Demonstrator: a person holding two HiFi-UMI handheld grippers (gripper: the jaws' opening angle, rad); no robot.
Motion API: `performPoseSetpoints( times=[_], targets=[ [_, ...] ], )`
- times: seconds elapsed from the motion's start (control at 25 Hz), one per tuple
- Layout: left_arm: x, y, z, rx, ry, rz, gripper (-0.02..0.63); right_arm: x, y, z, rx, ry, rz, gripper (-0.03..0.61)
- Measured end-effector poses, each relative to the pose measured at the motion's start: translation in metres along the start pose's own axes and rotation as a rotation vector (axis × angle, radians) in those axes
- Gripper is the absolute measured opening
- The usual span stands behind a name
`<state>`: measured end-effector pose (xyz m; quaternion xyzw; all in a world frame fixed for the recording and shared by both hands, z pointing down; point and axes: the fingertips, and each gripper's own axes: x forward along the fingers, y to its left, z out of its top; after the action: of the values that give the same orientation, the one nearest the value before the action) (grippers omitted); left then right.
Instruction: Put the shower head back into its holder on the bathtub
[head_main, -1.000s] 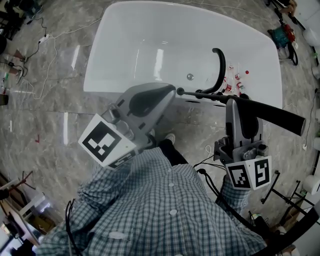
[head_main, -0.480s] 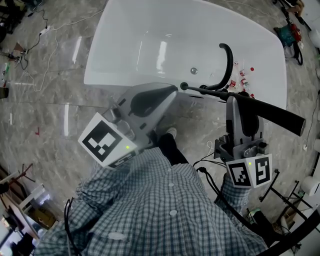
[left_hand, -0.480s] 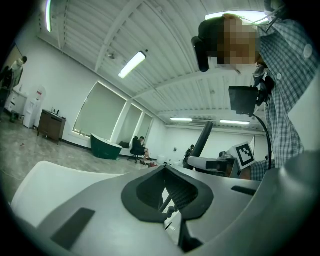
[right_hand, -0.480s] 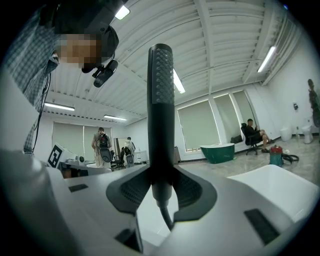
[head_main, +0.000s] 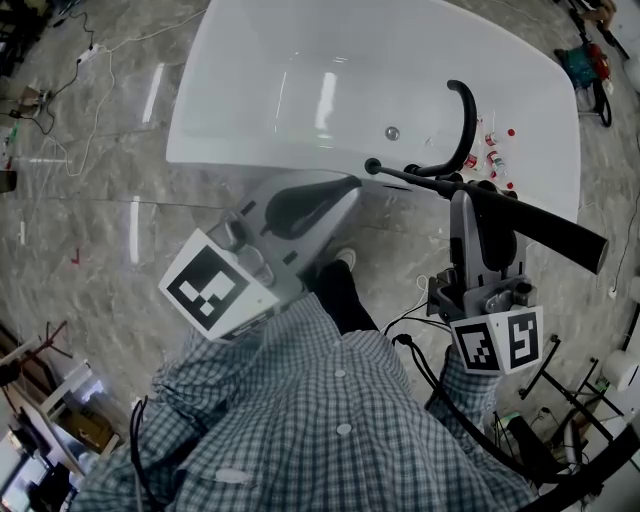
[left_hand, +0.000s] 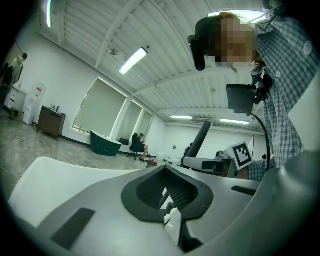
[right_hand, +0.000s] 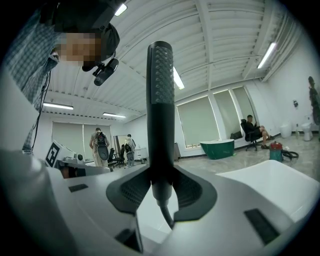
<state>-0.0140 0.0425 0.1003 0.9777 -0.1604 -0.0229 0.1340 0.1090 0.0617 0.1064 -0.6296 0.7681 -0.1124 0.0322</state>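
Note:
The white bathtub lies ahead in the head view, with a black curved faucet on its near right rim. Black fittings sit at the faucet's foot; I cannot single out the holder. My right gripper is shut on the black stick-shaped shower head, which lies crosswise just short of the rim. In the right gripper view the shower head stands upright between the jaws of that gripper, its hose hanging below. My left gripper is shut and holds nothing.
Small bottles stand on the rim right of the faucet. Cables trail over the marble floor at left, and black stand legs are at the lower right. A green tub and several people are far off.
The tub and faucet have drifted slightly down and right in the head view. Both grippers keep their places, the right still shut on the shower head.

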Motion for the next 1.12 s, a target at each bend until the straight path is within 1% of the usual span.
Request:
performPoseSetpoints(
  times=[0.04,0.16,0.2,0.32,0.64,1.12],
  targets=[
    [0.000,0.001,-0.001,0.001,0.002,0.002,0.009,0.001,0.000,-0.003,0.004,0.002,0.000,0.137],
    [-0.001,0.004,-0.014,-0.009,0.070,0.016,0.009,0.006,-0.001,-0.009,0.009,0.011,0.001,0.137],
    [-0.001,0.004,-0.015,-0.013,0.076,0.016,0.009,0.007,-0.001,-0.010,0.009,0.014,0.002,0.137],
    [0.000,0.002,-0.016,-0.018,0.066,0.010,0.009,0.009,-0.002,-0.015,0.010,0.022,0.004,0.137],
    [0.003,0.003,-0.026,-0.025,0.073,0.019,0.011,0.014,-0.010,-0.031,0.020,0.041,-0.005,0.137],
    [0.008,0.013,-0.036,-0.046,0.082,0.031,0.009,0.029,-0.018,-0.052,0.039,0.072,0.000,0.137]
  ],
)
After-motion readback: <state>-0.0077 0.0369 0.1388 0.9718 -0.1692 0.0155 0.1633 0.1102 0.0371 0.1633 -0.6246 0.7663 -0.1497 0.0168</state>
